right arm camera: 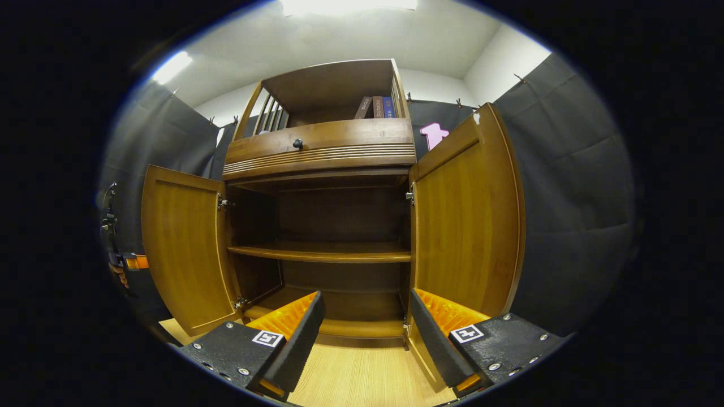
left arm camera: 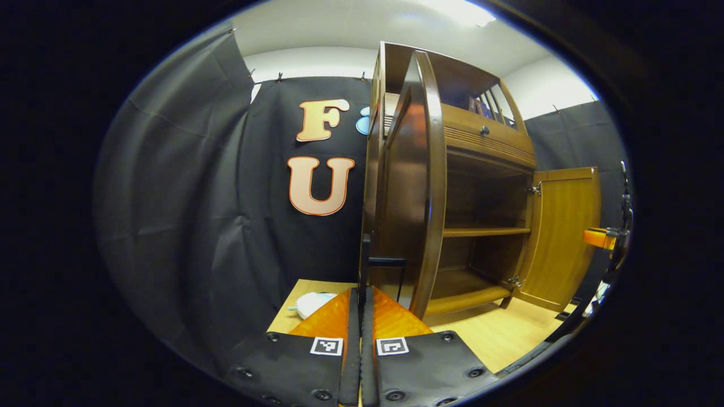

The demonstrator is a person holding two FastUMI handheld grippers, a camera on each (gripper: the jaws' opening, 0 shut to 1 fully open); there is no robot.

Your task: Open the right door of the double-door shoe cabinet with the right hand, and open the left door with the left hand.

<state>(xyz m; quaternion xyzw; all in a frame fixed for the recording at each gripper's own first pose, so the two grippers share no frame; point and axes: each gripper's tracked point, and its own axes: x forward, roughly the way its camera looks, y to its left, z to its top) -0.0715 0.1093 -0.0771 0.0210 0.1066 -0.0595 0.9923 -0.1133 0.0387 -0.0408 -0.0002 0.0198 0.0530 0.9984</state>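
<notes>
I see both doors swung out: right door (right arm camera: 466,220) just beyond my spread right gripper (right arm camera: 365,330); left door (left arm camera: 416,186) ahead of my left gripper (left arm camera: 360,316), fingers pressed together on its handle (left arm camera: 386,262). Only letting go remains.

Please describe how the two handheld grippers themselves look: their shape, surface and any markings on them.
Each gripper, left gripper and right gripper, has two wedge-shaped fingers with ribbed inner faces. Behind them sit flat dark plates fixed with round screws. Every plate carries a small square black-and-white tag near its front edge.
</notes>
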